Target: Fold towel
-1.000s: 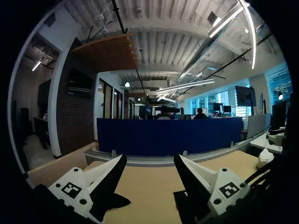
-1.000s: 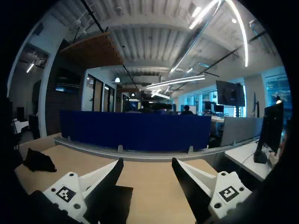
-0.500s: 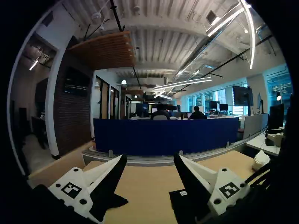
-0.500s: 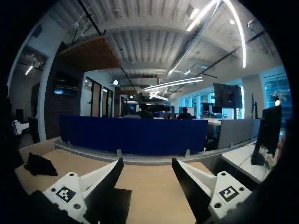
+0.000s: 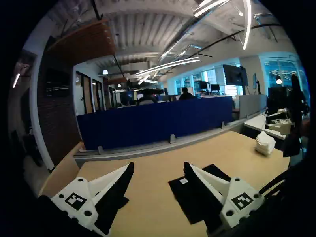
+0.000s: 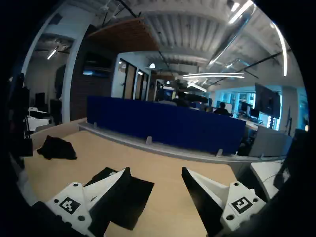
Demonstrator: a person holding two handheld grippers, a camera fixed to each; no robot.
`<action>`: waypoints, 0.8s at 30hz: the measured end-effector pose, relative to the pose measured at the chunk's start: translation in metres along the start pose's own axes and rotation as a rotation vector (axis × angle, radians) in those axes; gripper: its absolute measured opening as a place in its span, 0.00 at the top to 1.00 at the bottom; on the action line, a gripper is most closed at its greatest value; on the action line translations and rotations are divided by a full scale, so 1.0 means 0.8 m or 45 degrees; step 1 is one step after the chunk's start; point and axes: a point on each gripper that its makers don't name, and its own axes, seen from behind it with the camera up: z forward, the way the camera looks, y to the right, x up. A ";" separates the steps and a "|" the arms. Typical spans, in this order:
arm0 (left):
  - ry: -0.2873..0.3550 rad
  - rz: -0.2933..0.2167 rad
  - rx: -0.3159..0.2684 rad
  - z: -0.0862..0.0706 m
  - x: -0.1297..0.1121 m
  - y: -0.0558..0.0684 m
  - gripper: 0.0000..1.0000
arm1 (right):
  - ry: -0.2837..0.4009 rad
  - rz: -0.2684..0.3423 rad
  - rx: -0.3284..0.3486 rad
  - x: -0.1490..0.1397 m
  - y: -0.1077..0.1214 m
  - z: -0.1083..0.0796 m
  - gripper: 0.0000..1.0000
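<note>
Left gripper (image 5: 158, 166): jaws wide apart, holding nothing. Right gripper (image 6: 155, 170): the same. Each finger carries a square black-and-white marker (image 5: 75, 200). The black towel (image 5: 189, 197) lies flat on the table (image 5: 154, 185) between the grippers. Its white tag (image 5: 183, 181) is too small to read. A crumpled dark cloth (image 6: 57, 148) lies well apart.

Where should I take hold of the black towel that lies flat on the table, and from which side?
Take the flat black cloth towel by a corner, for example the one beside its small white tag. It lies flat on the light wooden table, so probably come in low from outside that corner and pinch its edge.
</note>
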 end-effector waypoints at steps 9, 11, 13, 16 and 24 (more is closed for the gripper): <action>-0.109 0.091 -0.122 0.002 -0.035 0.025 0.07 | -0.116 -0.103 0.149 -0.026 -0.029 0.006 0.00; -0.123 0.101 -0.135 0.005 -0.041 0.029 0.07 | -0.132 -0.117 0.159 -0.034 -0.032 0.008 0.00; -0.133 0.109 -0.145 0.009 -0.049 0.034 0.07 | -0.149 -0.122 0.166 -0.043 -0.035 0.011 0.00; -0.150 0.112 -0.161 0.015 -0.062 0.042 0.07 | -0.172 -0.123 0.179 -0.059 -0.040 0.017 0.00; -0.224 0.112 -0.214 0.031 -0.112 0.070 0.07 | -0.213 -0.124 0.212 -0.102 -0.051 0.036 0.00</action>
